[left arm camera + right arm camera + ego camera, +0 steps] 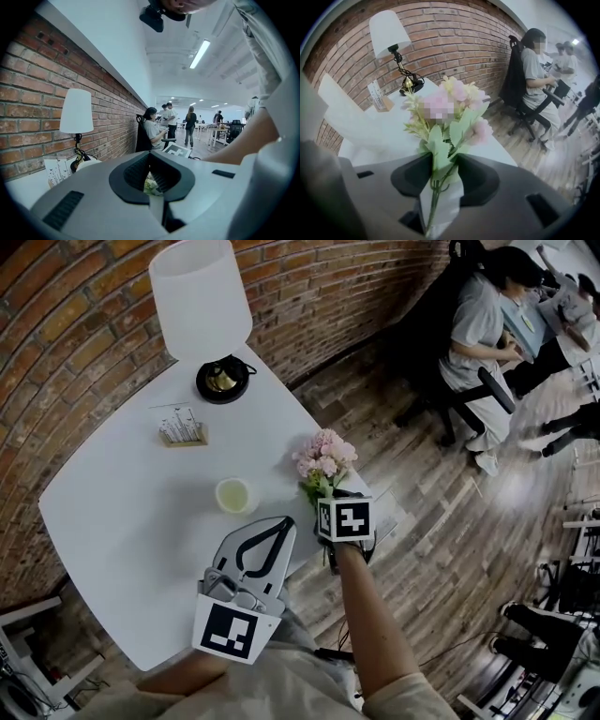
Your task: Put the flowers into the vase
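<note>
While the flowers are held up above the near edge of the white surface, their green stems are gripped by the right tool, whose two dark pads are closed on the stems and leaves, as is seen in the right gripper view. The pink blossoms are raised above the pads and are turned toward the brick wall. The vase, a small pale round one, is placed on the surface just to the left of the flowers; it is not touched by them, and nothing can be seen inside it. The left tool is kept low over the surface, near the vase, and its jaws are brought together at the tips with nothing gripped. Farther back on the surface, a lamp with a white shade and a small card stand are found. A seated person is seen beyond, over the wooden floor.
</note>
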`<action>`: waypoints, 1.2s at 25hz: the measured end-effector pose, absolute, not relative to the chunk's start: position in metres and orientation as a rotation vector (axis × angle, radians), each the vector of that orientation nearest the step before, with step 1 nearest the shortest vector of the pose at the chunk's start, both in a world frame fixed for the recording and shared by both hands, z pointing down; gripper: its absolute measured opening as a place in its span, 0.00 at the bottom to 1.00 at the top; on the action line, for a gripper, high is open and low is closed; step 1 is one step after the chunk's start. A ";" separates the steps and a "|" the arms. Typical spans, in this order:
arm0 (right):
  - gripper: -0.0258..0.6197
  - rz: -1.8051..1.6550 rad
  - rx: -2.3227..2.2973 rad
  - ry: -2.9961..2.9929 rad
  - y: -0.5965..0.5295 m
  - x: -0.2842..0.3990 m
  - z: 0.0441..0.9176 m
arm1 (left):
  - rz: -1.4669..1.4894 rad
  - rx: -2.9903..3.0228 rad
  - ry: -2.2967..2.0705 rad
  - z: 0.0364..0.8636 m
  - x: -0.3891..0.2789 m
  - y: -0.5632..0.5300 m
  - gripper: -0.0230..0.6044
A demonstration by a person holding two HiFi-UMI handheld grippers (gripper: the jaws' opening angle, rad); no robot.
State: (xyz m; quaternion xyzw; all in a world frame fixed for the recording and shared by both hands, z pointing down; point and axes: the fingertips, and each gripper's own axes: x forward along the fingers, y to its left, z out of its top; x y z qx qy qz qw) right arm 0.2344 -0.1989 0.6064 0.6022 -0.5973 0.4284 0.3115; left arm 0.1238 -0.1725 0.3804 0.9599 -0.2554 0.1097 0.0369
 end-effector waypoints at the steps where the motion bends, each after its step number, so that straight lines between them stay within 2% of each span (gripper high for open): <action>1: 0.30 1.128 1.572 -1.572 -0.199 0.234 0.608 | 0.334 2.943 -0.787 0.380 0.123 -0.172 0.05; 10: 0.17 1.033 1.487 -1.536 -0.203 0.231 0.611 | 0.295 2.925 -0.808 0.372 0.117 -0.167 0.05; 30: 0.14 0.804 1.668 -1.715 -0.206 0.209 0.553 | 0.260 2.939 -0.869 0.355 0.089 -0.138 0.05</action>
